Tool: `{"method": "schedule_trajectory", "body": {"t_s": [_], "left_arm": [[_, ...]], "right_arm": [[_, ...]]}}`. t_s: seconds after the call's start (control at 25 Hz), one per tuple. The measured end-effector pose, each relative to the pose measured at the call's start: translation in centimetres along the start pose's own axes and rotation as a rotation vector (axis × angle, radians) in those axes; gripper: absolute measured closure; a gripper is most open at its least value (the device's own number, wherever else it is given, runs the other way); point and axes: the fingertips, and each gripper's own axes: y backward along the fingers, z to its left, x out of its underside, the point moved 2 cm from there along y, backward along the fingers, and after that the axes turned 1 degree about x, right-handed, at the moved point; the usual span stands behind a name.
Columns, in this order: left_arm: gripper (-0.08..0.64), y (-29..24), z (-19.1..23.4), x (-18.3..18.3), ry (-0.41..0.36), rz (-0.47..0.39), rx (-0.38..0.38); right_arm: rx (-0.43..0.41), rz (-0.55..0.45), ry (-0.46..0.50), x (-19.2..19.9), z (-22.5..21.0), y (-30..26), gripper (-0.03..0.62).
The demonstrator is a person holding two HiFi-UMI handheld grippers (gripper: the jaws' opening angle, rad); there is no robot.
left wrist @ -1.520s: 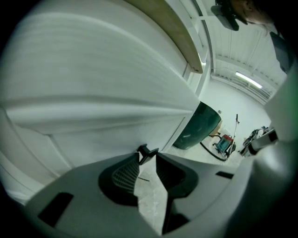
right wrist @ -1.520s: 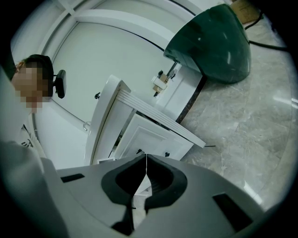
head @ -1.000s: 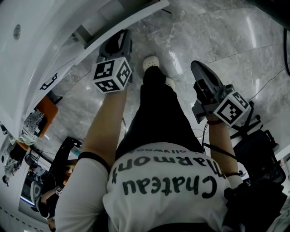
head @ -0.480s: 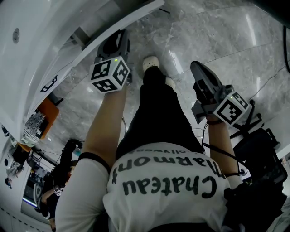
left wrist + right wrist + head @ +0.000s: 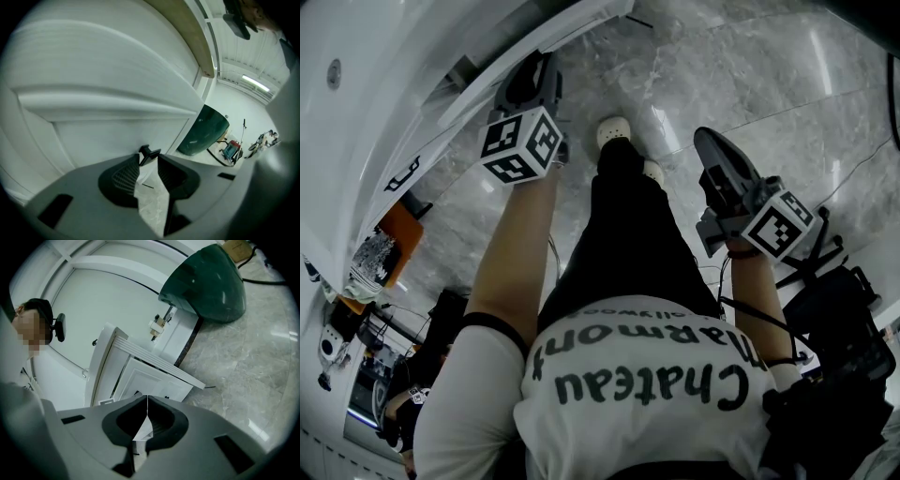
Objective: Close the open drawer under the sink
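In the head view the person stands over a grey marble floor (image 5: 750, 75), one white shoe (image 5: 612, 130) showing ahead. The left gripper (image 5: 532, 80) reaches up to the edge of the white drawer (image 5: 572, 33), which juts out from the white sink cabinet (image 5: 366, 141) at the left. The right gripper (image 5: 706, 141) hangs well apart from it over bare floor, pointing away from the body. In the left gripper view the drawer (image 5: 117, 126) front fills most of the picture. The left gripper (image 5: 148, 160) has its fingers (image 5: 126, 176) parted, and a small black handle (image 5: 149, 153) stands just at the gap between their tips; whether they touch it cannot be told. A dark green rounded object (image 5: 204, 131) stands on the floor beyond the cabinet's corner. In the right gripper view the right gripper (image 5: 147, 398) has its fingers (image 5: 164, 416) closed tip to tip on nothing. Past them the drawer (image 5: 145, 376) shows its panelled front standing out from the cabinet, with the green object (image 5: 206, 282) farther off.
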Motion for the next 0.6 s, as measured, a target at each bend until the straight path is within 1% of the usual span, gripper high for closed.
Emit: {"method": "schedule_trajectory", "body": {"t_s": [0.4,0.6], "left_arm": [[0.442,-0.32,0.57,-0.88,-0.008,-0.018,-0.011],[0.442,-0.44,0.71,-1.03,-0.017,-0.016,-0.017]], "right_arm": [[-0.015,0.011,-0.014,0.18,-0.14,-0.14,0.58],[-0.008,-0.003,-0.016,0.11,-0.36,-0.03,0.58]]}}
